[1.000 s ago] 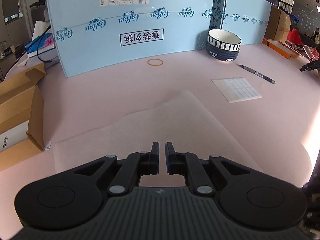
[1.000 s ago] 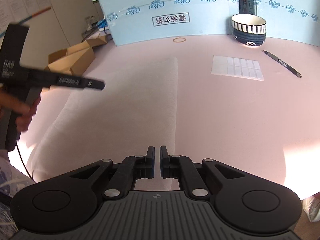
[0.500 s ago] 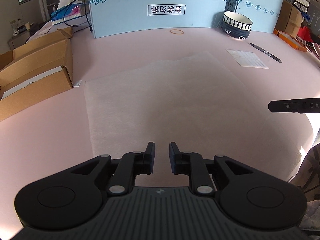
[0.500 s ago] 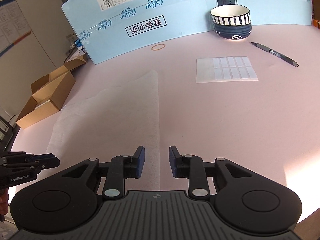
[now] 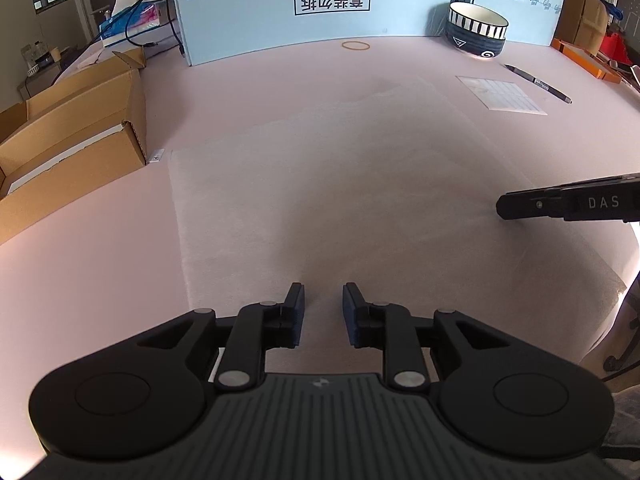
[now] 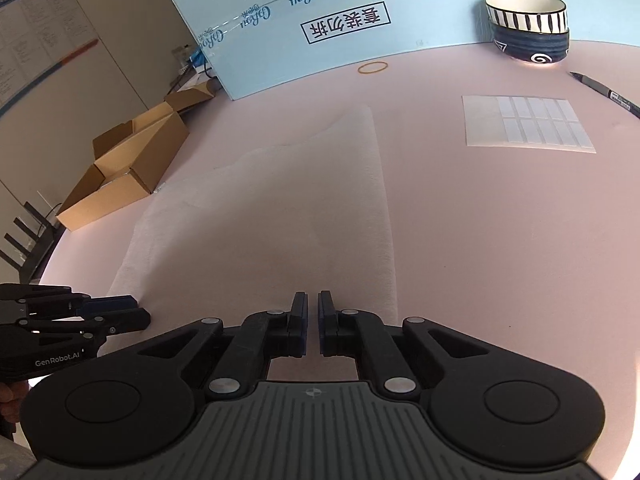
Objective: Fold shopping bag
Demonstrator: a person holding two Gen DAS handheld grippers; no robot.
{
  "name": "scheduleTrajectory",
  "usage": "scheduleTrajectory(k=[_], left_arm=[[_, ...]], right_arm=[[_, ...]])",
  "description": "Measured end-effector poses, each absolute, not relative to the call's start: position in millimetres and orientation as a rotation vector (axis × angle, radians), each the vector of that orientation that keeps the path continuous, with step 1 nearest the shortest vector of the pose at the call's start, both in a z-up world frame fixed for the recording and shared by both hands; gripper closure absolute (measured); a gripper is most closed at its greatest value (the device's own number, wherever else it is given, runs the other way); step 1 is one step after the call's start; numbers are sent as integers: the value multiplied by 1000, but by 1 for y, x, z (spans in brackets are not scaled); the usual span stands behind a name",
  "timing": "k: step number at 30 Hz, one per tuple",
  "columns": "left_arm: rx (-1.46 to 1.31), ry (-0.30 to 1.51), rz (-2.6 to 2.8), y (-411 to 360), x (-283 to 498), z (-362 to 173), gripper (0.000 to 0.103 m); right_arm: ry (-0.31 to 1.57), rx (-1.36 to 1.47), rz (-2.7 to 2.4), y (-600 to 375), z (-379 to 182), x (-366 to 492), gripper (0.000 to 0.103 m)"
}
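A thin white shopping bag lies flat on the pink table; it also shows in the right wrist view. My left gripper is open, low over the bag's near left corner area, holding nothing. My right gripper has its jaws almost together over the bag's near right edge; I cannot tell whether bag material is pinched between them. The right gripper's fingers reach in from the right in the left wrist view. The left gripper shows at the bag's near left in the right wrist view.
An open cardboard box stands left of the bag. A blue foam board walls the back. A striped bowl, a rubber band, a label sheet and a pen lie beyond the bag.
Both grippers moved to the bag's near edge. The left gripper's jaws opened wider. The right gripper's jaws opened half a second ago and have closed again.
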State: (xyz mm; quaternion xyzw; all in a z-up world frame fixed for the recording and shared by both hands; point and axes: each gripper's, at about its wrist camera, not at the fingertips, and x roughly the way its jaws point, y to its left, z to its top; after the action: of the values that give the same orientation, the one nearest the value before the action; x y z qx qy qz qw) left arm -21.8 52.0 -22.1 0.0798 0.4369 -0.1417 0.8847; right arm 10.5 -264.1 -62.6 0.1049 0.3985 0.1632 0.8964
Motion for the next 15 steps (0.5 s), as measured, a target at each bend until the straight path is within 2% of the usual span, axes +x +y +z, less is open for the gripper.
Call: scheduleTrajectory(k=[5,7,9,10,15], left_arm=[[185,909,-300,50,-21,-23,83],[186,909,-302,50,-21,-23,82],[187,908,-303,50,-20,-23,82],[191,907,-303,49,-20,-23,81],[192,901,-302,49,-20,-24,78]], right_arm=[[825,276,274,-282,-60,8,100],[815,294,259,-285,-55,7,95],[802,339,245,-291,-49,7,82],[796,358,238,-293,-47,8,80],[823,386,239,-299,-54,13,79]])
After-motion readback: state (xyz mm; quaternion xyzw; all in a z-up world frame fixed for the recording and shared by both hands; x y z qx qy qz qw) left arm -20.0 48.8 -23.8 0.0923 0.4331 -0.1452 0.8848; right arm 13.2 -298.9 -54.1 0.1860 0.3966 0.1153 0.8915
